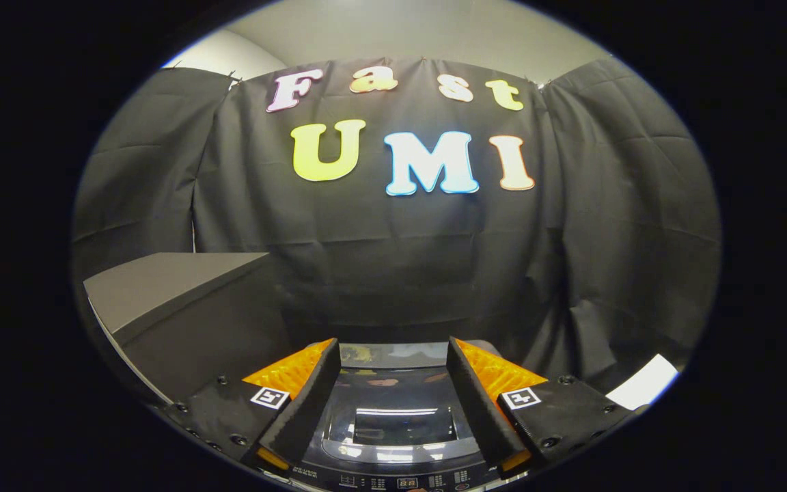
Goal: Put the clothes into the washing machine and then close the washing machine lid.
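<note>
The gripper (393, 389) hangs above the washing machine (393, 471), fingers spread apart and clamping nothing. Between them lies the closed lid (397, 417), its glossy window facing up, long axis running left to right. Its control panel (400, 482) sits nearest. A grey box (182, 307) stands beyond the left finger.

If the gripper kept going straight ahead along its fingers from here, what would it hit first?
Probably the booth's black cloth wall. The open gripper is above the washing machine, whose glass lid looks shut, and seems aimed over it; depth is unclear.
</note>
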